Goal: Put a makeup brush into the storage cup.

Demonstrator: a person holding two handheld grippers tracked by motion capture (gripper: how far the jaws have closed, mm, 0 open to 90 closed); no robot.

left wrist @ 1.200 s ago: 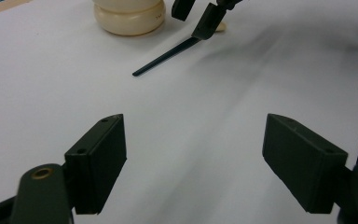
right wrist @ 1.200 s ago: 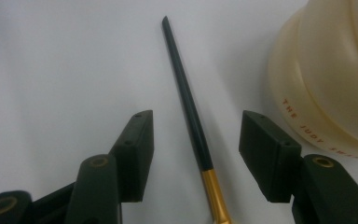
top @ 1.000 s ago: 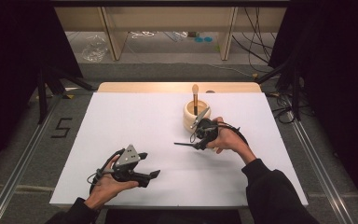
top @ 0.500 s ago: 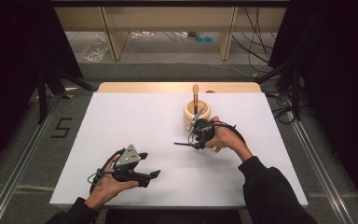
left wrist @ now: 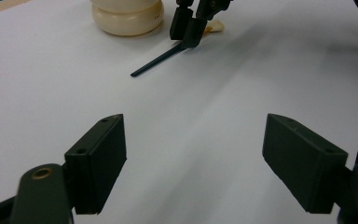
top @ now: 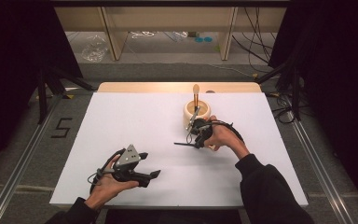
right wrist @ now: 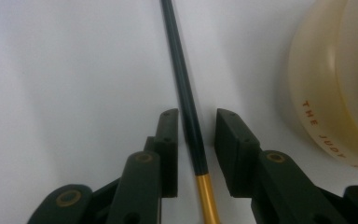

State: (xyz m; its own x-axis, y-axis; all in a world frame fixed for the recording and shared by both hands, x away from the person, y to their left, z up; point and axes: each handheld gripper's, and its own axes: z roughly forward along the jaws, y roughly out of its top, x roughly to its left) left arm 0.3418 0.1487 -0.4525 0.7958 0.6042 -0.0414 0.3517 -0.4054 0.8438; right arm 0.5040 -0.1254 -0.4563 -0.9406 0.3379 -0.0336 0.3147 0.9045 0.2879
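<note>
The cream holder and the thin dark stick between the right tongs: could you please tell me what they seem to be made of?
The holder looks like glazed ceramic or glossy plastic: smooth cream surface with soft sheen and printed lettering; I cannot tell which. The stick looks like a brush handle, lacquered wood or plastic, dark and glossy, meeting a shiny gold band that is probably metal.

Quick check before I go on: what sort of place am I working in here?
Most likely a lab recording station, not a home: a white-topped table flanked by black curtains, metal rails on a floor with loose cables, and a floor marking "5".
</note>
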